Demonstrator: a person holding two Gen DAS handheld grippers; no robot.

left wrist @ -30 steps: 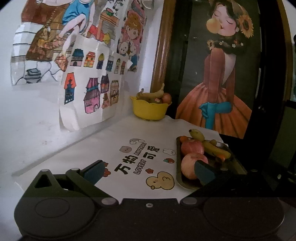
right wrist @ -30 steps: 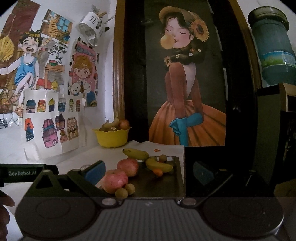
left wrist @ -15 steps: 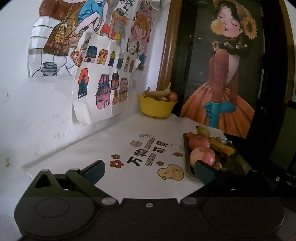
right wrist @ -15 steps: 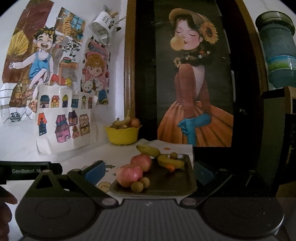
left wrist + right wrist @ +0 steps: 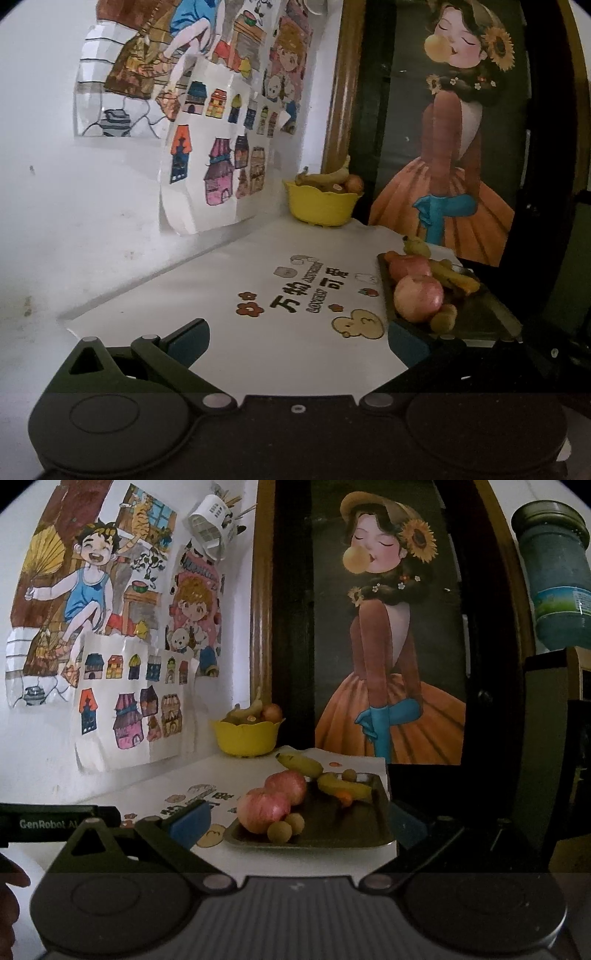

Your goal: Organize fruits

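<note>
The framed painting (image 5: 388,657) of a girl in an orange skirt stands at the back, leaning up behind the white worktop (image 5: 258,332); to its left the wall carries coloured drawings (image 5: 122,701), the lowest sheet showing rows of little houses; at far right in my right view a blue-green jar (image 5: 557,576) sits up on a dark cabinet. The worktop has a printed cloth with cartoon figures and lettering (image 5: 310,291) across its middle. A dark tray (image 5: 332,834) lies at the worktop's right edge, near the front; on it two red apples (image 5: 264,808) sit side by side at the left, touching; behind them lie two bananas (image 5: 299,762), the farther one poking over the tray's back rim; two small brown round fruits (image 5: 279,830) rest just in front of the nearer apple, and a small orange piece (image 5: 345,795) sits against the nearer banana. The yellow bowl (image 5: 249,736) stands in the back corner, well apart from the tray, with a banana and a reddish fruit heaped in it. My left hand-held gripper (image 5: 297,338) hangs over the cloth, jaws spread wide and holding nothing, its right finger just beside the tray's near corner; my right hand-held gripper (image 5: 299,825) is likewise spread wide and empty, framing the tray's front edge.
</note>
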